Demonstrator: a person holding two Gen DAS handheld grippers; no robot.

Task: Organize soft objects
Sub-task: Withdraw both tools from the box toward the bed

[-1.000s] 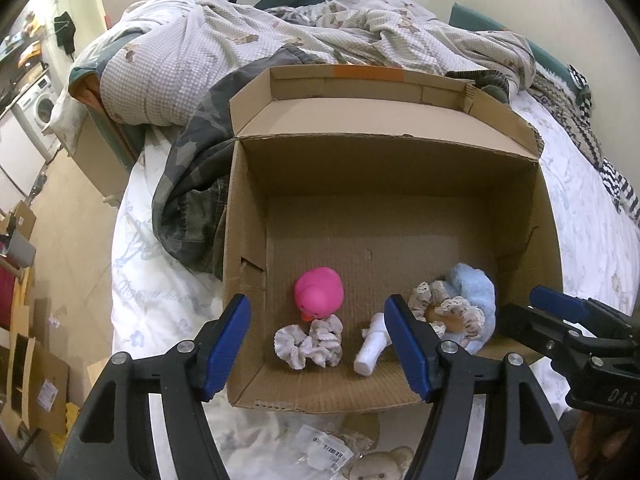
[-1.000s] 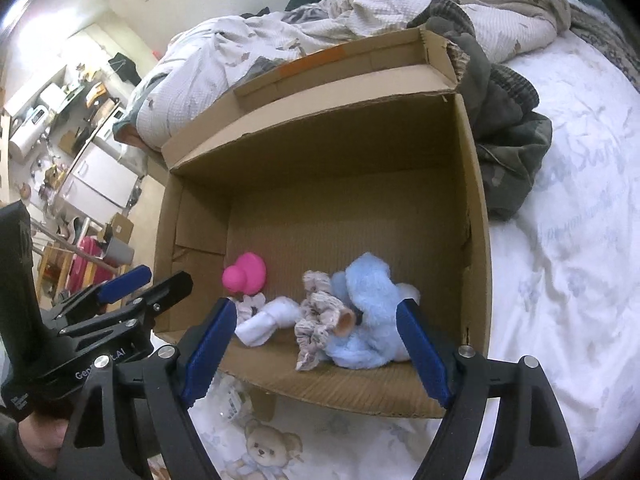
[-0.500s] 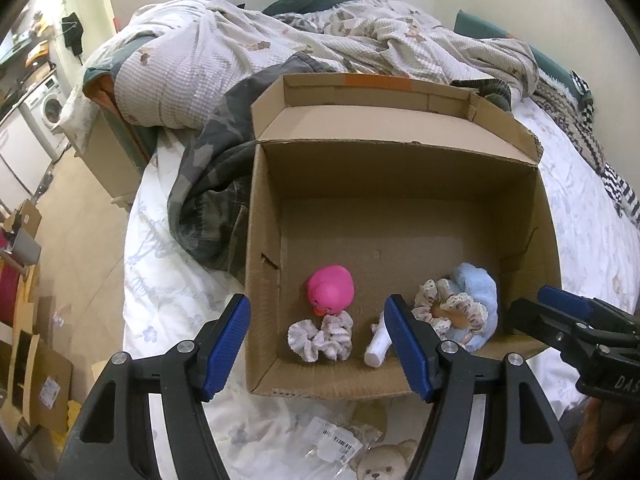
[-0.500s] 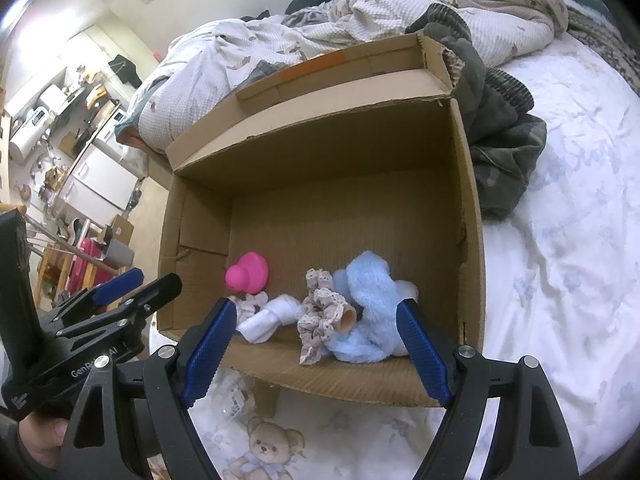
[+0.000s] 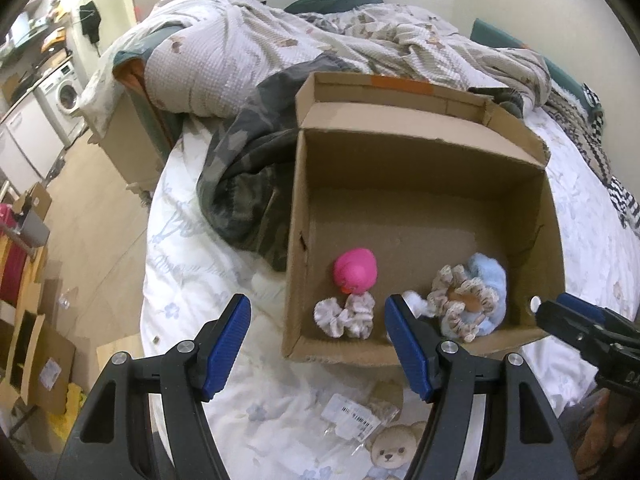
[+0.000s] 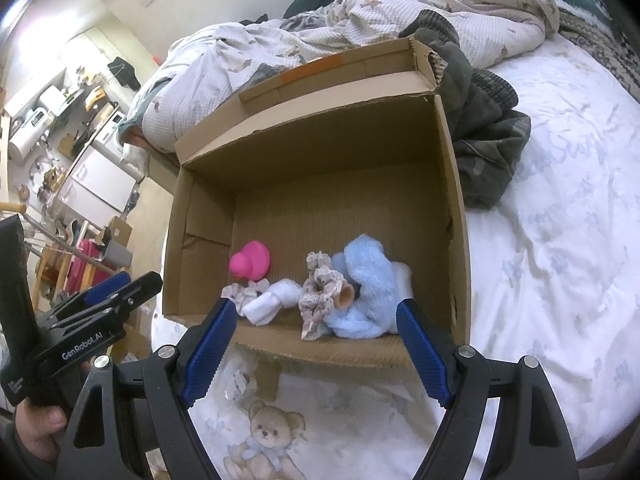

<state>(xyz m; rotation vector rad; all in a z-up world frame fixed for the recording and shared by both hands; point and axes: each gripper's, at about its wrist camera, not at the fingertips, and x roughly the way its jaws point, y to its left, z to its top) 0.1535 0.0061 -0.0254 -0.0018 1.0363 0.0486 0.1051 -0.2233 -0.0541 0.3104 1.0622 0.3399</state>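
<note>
An open cardboard box (image 5: 420,168) (image 6: 320,152) stands on the bed. Along its near wall lie a pink rubber duck (image 5: 356,270) (image 6: 251,261), a pale scrunchie (image 5: 345,315) (image 6: 240,292), a white rolled sock (image 6: 272,304), a lace-trimmed scrunchie (image 5: 464,304) (image 6: 320,292) and a fluffy blue soft toy (image 5: 490,276) (image 6: 364,280). My left gripper (image 5: 318,340) hovers open and empty in front of the box's near left corner. My right gripper (image 6: 312,344) hangs open and empty before the near wall, and it shows in the left wrist view (image 5: 576,324).
A camouflage garment (image 5: 248,184) lies against the box's left side, a rumpled quilt (image 5: 280,40) behind it. A plastic packet (image 5: 352,414) with a barcode lies on the teddy-bear sheet (image 6: 272,428) in front. The bed's left edge drops to a floor with cartons (image 5: 36,360).
The left gripper has drawn back and to the left, so the box sits farther right and smaller in its view. The right view has barely shifted. Both jaws stay as wide as before.
</note>
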